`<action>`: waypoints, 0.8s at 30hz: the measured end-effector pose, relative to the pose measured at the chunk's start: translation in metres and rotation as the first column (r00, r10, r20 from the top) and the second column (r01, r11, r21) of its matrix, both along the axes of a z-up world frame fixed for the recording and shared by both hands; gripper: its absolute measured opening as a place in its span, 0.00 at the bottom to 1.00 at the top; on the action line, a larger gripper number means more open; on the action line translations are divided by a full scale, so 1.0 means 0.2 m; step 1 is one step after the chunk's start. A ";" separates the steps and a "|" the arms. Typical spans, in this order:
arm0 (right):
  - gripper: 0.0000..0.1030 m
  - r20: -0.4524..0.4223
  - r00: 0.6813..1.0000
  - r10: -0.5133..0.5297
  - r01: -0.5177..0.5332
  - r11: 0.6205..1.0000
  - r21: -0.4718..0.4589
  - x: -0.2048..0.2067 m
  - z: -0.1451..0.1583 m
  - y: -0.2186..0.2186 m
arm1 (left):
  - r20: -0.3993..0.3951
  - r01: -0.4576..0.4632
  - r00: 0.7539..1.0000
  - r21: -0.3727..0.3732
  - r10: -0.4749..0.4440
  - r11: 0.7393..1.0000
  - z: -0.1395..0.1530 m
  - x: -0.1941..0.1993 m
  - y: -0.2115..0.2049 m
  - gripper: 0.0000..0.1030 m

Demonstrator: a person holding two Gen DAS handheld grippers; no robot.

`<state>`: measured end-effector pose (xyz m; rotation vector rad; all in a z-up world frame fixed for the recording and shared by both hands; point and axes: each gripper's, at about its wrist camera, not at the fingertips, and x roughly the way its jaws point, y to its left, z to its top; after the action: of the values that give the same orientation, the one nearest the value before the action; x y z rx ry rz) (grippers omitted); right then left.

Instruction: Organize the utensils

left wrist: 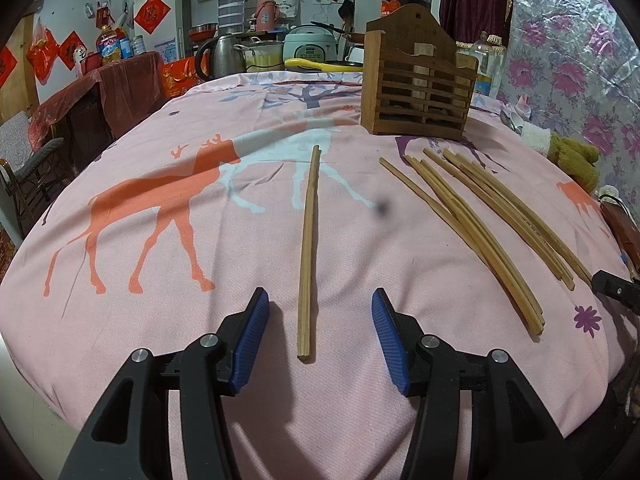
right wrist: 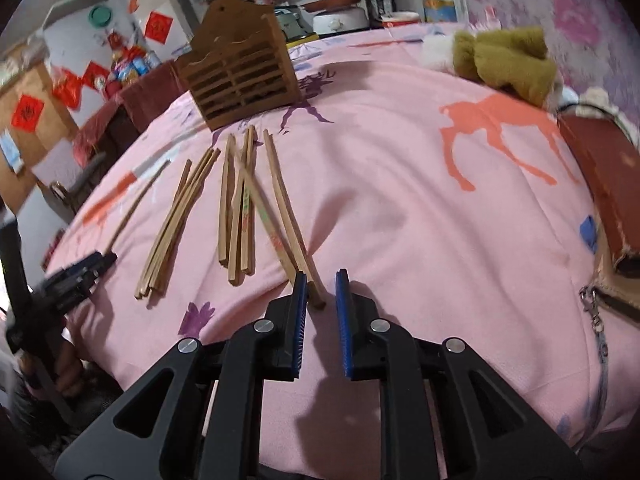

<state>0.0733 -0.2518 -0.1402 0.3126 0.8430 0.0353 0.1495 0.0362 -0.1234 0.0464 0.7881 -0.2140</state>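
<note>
Right wrist: chopsticks (right wrist: 240, 208) beside holder (right wrist: 240, 76)

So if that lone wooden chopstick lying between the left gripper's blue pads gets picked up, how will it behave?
The lone wooden chopstick looks thin and straight, so probably stiff and light. Its squared end suggests it won't roll much. Gripped near that end by the left gripper, its long far end may droop or pivot.

The left gripper (left wrist: 320, 312) was held tilted downward, its blue-padded jaws spread well apart and nothing pressed between them. The right gripper (right wrist: 322, 292) was likewise angled downward, its jaws drawn close together with only a narrow gap left, and no firm clamp on anything could be made out. In the right wrist view, the left gripper (right wrist: 86, 266) was seen low at the left edge.
</note>
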 end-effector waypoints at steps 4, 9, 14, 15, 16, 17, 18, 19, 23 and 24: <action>0.17 0.005 0.999 0.046 -0.045 0.994 -0.095 -0.01 0.00 0.10 | 0.000 -0.001 1.000 0.003 0.001 1.000 0.00 0.00 0.00 0.52; 0.17 0.008 0.999 0.044 -0.044 0.995 -0.092 0.00 0.00 0.07 | 0.001 0.001 1.000 0.002 -0.001 1.000 0.00 0.00 0.00 0.52; 0.17 0.013 0.994 0.111 -0.111 0.993 0.037 -0.01 0.01 0.04 | 0.001 -0.001 1.000 0.003 0.001 1.000 0.00 0.00 0.00 0.52; 0.17 0.025 0.992 0.122 -0.123 0.991 0.058 -0.03 0.02 0.04 | 0.001 0.000 1.000 0.004 0.000 1.000 0.00 0.00 -0.01 0.52; 0.17 0.036 0.991 0.132 -0.134 0.989 0.061 -0.04 0.03 0.04 | 0.001 -0.001 1.000 0.004 0.001 1.000 0.00 0.00 -0.01 0.52; 0.17 0.037 0.989 0.145 -0.147 0.987 0.068 -0.05 0.03 0.05 | 0.001 -0.001 1.000 0.004 0.001 1.000 0.00 0.00 0.00 0.52; 0.17 0.033 0.986 0.166 -0.169 0.982 0.084 -0.05 0.03 0.06 | 0.001 -0.001 1.000 0.003 0.001 1.000 0.00 0.00 0.00 0.52; 0.17 0.023 0.983 0.180 -0.182 0.980 0.084 -0.06 0.02 0.07 | 0.001 -0.001 1.000 0.003 0.001 1.000 0.00 0.00 0.00 0.52; 0.17 0.040 0.977 0.212 -0.213 0.977 0.026 -0.08 0.04 0.14 | 0.001 -0.001 1.000 0.004 0.001 1.000 0.00 0.00 0.00 0.53; 0.17 0.034 0.977 0.212 -0.212 0.977 0.017 -0.08 0.03 0.15 | 0.001 -0.001 1.000 0.004 0.001 1.000 0.00 0.00 0.00 0.53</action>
<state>0.0574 -0.2216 -0.1334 0.2394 0.8421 0.2474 0.1494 0.0355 -0.1238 0.0504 0.7871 -0.2118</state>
